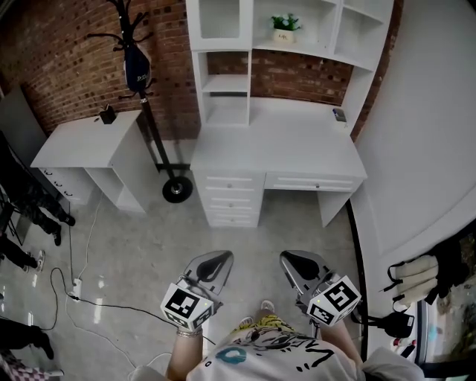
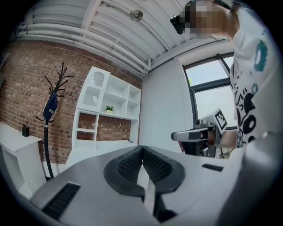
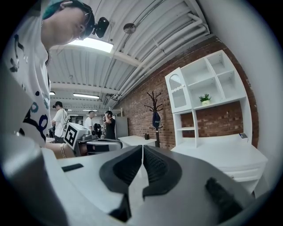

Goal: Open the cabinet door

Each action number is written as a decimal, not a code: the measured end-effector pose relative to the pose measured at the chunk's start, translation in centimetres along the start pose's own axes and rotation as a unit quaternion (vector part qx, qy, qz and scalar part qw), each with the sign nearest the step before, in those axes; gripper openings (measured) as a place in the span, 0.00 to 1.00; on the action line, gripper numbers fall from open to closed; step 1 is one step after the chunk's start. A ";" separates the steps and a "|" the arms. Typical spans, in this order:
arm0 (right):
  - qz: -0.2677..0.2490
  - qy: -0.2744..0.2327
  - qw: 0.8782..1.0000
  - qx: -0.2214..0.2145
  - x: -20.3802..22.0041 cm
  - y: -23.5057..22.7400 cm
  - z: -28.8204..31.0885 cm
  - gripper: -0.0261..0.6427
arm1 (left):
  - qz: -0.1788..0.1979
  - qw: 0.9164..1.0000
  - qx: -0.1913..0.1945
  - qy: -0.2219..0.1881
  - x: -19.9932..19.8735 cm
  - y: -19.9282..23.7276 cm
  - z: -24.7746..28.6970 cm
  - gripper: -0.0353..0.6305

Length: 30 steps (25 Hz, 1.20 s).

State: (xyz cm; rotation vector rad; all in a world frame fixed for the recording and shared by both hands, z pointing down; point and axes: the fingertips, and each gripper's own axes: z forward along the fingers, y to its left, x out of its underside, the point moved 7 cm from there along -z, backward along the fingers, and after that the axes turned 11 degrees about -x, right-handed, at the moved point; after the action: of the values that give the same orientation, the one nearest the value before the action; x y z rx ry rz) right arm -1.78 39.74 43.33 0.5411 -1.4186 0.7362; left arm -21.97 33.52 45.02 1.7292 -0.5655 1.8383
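The white desk unit (image 1: 279, 145) stands against the brick wall, ahead of me across the floor. Its shut cabinet door (image 1: 219, 18) closes the top left compartment of the shelving. The same door (image 2: 94, 86) has an arched vent panel in the left gripper view, and the door (image 3: 176, 92) also shows in the right gripper view. My left gripper (image 1: 222, 258) and right gripper (image 1: 287, 258) are held side by side over the floor, well short of the desk. Both point level at it. Each pair of jaws, left (image 2: 142, 149) and right (image 3: 142, 148), is shut with nothing between them.
A black coat stand (image 1: 138, 67) with a dark bag stands left of the desk, beside a low white side table (image 1: 78, 141). Drawers (image 1: 233, 198) fill the desk's left pedestal. A potted plant (image 1: 283, 27) sits on a shelf. Cables (image 1: 74, 286) trail on the floor at left. A curved white wall (image 1: 431, 149) closes the right.
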 end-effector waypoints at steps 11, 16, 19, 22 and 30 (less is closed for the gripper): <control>0.003 -0.005 1.000 -0.014 -0.7 -4.2 2.7 0.08 | -0.001 1.000 -0.013 0.011 0.4 2.5 2.9 0.07; -0.003 -0.002 1.000 -0.023 -1.3 -8.3 3.9 0.08 | 0.007 1.000 -0.023 0.013 0.2 3.8 6.5 0.07; -0.007 -0.008 1.000 -0.026 -2.1 -11.2 4.5 0.08 | 0.013 1.000 -0.025 0.006 -0.6 4.4 9.4 0.07; -0.009 -0.011 0.999 -0.031 -2.8 -13.8 5.2 0.08 | 0.014 1.000 -0.027 0.002 -1.4 4.8 12.0 0.07; -0.002 -0.011 0.999 -0.040 -3.4 -20.0 6.3 0.08 | 0.017 0.999 -0.038 0.007 -2.3 5.8 17.7 0.08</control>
State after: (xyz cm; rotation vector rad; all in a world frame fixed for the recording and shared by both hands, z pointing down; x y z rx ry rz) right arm 8.66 21.22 42.44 0.4909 -1.4597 0.6697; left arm -12.11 17.51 44.58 1.6651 -0.6526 1.8275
